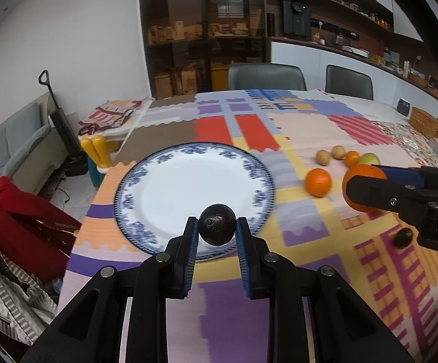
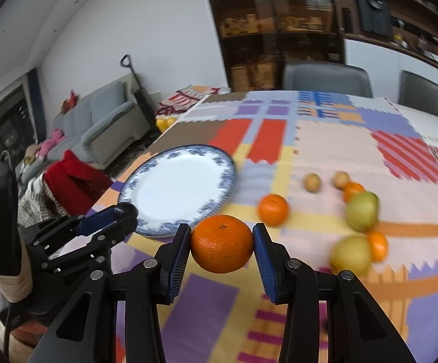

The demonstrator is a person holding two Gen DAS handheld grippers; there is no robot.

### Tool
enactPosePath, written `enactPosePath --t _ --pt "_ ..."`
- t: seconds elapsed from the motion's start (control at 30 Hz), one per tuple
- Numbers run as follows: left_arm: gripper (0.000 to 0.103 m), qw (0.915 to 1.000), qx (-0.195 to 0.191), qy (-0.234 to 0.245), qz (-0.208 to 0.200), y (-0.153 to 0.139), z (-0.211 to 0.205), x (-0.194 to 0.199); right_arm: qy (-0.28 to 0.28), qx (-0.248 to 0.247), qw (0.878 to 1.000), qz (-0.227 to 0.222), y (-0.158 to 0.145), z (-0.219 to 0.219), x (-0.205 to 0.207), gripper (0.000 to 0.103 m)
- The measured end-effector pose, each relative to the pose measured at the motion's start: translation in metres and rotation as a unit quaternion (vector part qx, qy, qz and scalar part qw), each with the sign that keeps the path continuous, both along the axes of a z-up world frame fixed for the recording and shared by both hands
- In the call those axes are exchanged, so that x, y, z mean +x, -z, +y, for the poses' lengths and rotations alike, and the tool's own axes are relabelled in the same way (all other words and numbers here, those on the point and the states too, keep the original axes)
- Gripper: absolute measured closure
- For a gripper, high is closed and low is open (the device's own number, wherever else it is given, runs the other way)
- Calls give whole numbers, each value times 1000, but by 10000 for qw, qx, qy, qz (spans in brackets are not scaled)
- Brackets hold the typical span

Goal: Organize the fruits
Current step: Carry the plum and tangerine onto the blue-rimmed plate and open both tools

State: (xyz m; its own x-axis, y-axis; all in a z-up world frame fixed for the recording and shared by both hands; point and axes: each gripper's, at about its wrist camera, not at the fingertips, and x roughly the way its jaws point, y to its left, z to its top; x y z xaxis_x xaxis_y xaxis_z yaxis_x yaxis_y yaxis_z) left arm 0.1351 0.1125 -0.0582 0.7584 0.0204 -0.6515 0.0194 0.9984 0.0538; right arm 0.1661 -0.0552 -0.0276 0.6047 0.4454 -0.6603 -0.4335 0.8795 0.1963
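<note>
My left gripper [image 1: 216,228] is shut on a small dark round fruit [image 1: 216,224], held just above the near rim of the blue-patterned white plate [image 1: 164,187]. My right gripper [image 2: 222,243] is shut on a large orange [image 2: 222,243], hanging over the tablecloth to the right of the plate [image 2: 176,187]. In the left wrist view the right gripper [image 1: 367,186] and its orange [image 1: 362,171] show at the right. In the right wrist view the left gripper [image 2: 122,214] shows at the left, beside the plate's near edge.
Loose on the patchwork cloth lie a smaller orange [image 2: 272,209], two brown round fruits [image 2: 312,182], two green pears [image 2: 361,210], two more oranges [image 2: 377,245] and another dark fruit [image 1: 403,237]. Chairs [image 1: 265,76] stand at the far side. The table's left edge runs near the plate.
</note>
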Motion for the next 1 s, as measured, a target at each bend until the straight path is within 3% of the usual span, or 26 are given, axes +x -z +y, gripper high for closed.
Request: enactPosePath --t 0.27,0.5,1.0 --pt "78 9998 -76 -71 181 15 32 20 -380 -64 9991 167 9 48 28 60" --pt "78 9991 -151 -90 397 30 54 40 -394 -36 9980 495 32 79 57 60" --pt "78 9978 -53 90 655 48 56 62 -395 -297 9959 763 66 102 87 60"
